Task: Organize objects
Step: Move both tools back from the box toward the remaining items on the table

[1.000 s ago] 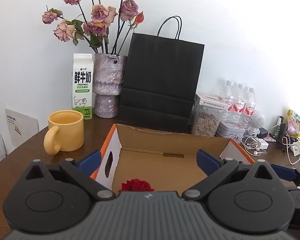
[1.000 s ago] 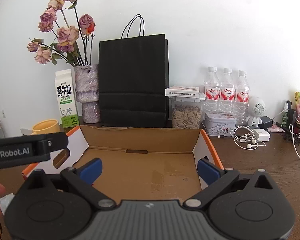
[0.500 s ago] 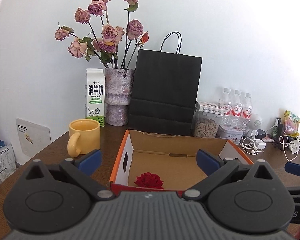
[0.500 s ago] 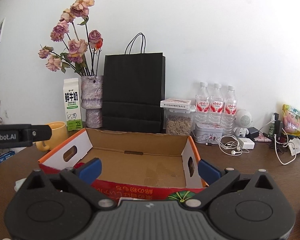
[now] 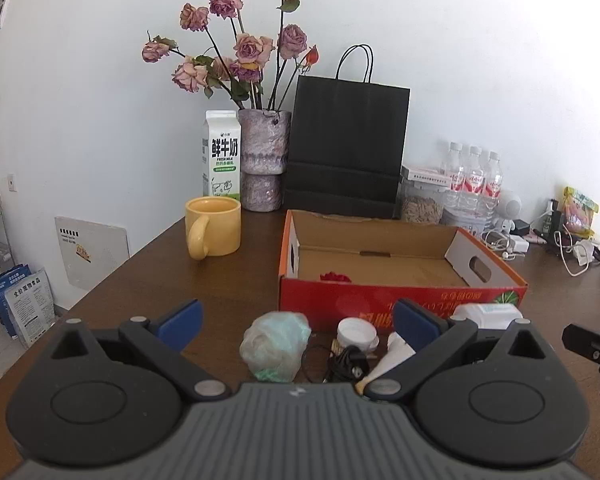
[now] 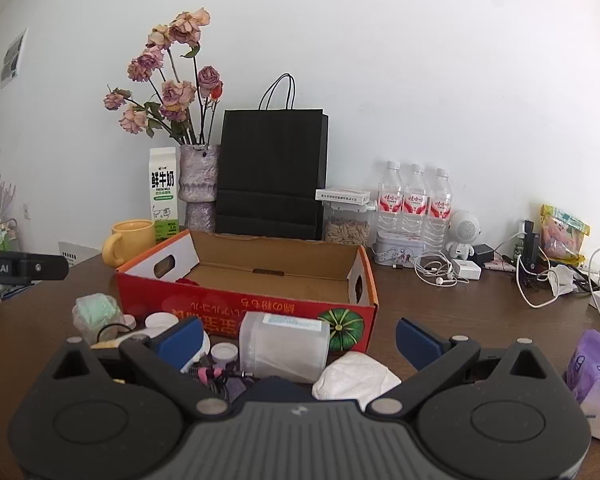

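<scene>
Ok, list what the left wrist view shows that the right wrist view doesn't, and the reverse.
Only the left: a black coiled cable beside a crumpled greenish plastic bag.
Only the right: a purple patterned packet and a white crumpled tissue.
Both: the red cardboard box, yellow ceramic mug, black paper bag, and an open gripper.

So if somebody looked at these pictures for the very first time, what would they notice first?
Probably the big red cardboard box in the middle of the table, open on top with just one red flower inside. Right behind it, a tall black paper bag stands by the wall, beside a vase of faded pink roses. In front of the box lies a jumble of small things, like a frosted plastic container.
</scene>
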The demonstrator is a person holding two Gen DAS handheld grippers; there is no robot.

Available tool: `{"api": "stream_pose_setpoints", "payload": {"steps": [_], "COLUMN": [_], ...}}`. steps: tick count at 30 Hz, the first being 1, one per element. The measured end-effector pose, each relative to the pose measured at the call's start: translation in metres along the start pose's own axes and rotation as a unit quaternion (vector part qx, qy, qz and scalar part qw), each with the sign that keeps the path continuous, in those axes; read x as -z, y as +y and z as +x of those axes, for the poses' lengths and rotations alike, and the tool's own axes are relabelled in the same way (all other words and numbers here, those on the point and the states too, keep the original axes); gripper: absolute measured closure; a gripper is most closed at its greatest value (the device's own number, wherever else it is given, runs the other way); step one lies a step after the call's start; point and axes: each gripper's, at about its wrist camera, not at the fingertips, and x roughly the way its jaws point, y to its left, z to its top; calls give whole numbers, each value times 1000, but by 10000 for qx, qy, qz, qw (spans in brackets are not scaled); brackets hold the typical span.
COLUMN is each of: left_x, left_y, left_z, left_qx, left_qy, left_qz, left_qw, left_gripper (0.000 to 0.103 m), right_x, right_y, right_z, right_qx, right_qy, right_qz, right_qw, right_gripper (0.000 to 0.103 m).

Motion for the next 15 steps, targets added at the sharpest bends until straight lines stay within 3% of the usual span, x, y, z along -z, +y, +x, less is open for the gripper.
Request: {"api": "stream_pose_setpoints", "payload": {"steps": [15], "left_x": [76], "left_y": [22], "left_z": [-10], "left_qx": [20], "left_qy": [1040], "left_qz": [292], "left_qw": [9942], "left_gripper": [0], "right_x": [58], "right_y": [-17], "right_z": [-32], "right_qx": [138], "right_qy": [630], "right_qz": [99], "right_qw": [9979], "right_gripper": [0]}}
